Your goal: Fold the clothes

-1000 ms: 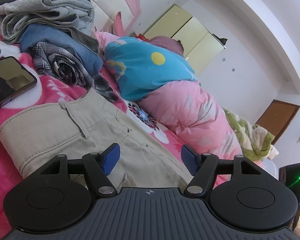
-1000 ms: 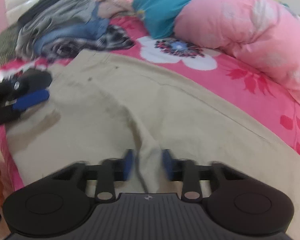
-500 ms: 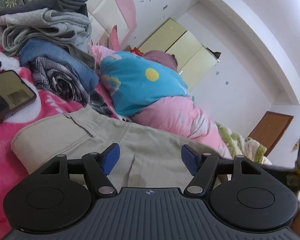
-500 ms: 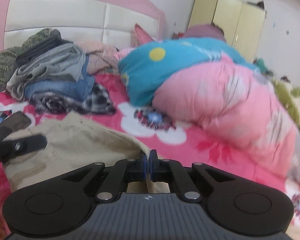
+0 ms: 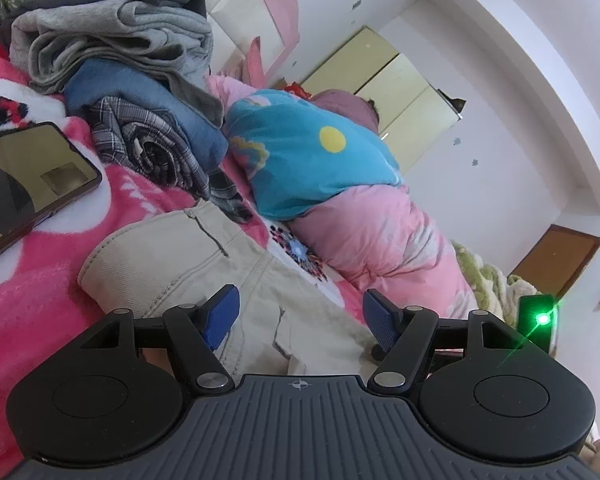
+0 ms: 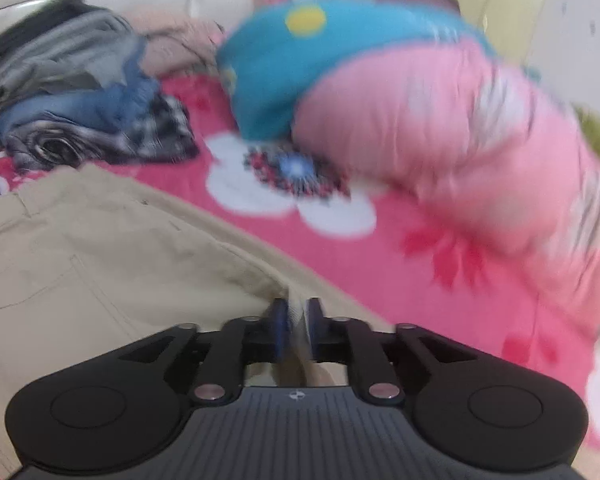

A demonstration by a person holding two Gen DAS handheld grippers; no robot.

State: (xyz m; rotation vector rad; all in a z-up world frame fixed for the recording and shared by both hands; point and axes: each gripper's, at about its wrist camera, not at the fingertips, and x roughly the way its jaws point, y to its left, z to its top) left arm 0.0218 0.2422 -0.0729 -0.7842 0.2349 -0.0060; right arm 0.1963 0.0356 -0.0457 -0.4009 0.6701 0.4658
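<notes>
Spread across everything: a pink fleece bedspread with white and red flowers [image 6: 380, 248]. At its far right, a rolled pink and turquoise quilt [image 5: 340, 184]. In the near left, the task's thing, a pair of beige cotton trousers [image 5: 204, 264], lying flat on the bedspread, waistband toward the far left, doubled over at least once by the look of the layered edges. Far left, a heap of grey, blue-denim and checked garments [image 5: 132, 92], loosely bundled rather than squared, so probably waiting for a turn; most of the job judged to remain.

Left gripper [image 5: 299, 322] hovering over the trousers, blue pads set wide apart, nothing caught between. Right gripper [image 6: 296, 328] low at the trousers' right edge, jaws opening, a ridge of beige cloth standing in the narrow gap; pads apparently no longer pinching, though blur prevents certainty.

Only in the left wrist view: a dark smartphone [image 5: 24, 184] on the bedspread at far left, a yellow wardrobe [image 5: 392, 96], a brown door [image 5: 560, 264]. Only in the right wrist view: the cloth between the right pads and the large white flower print.
</notes>
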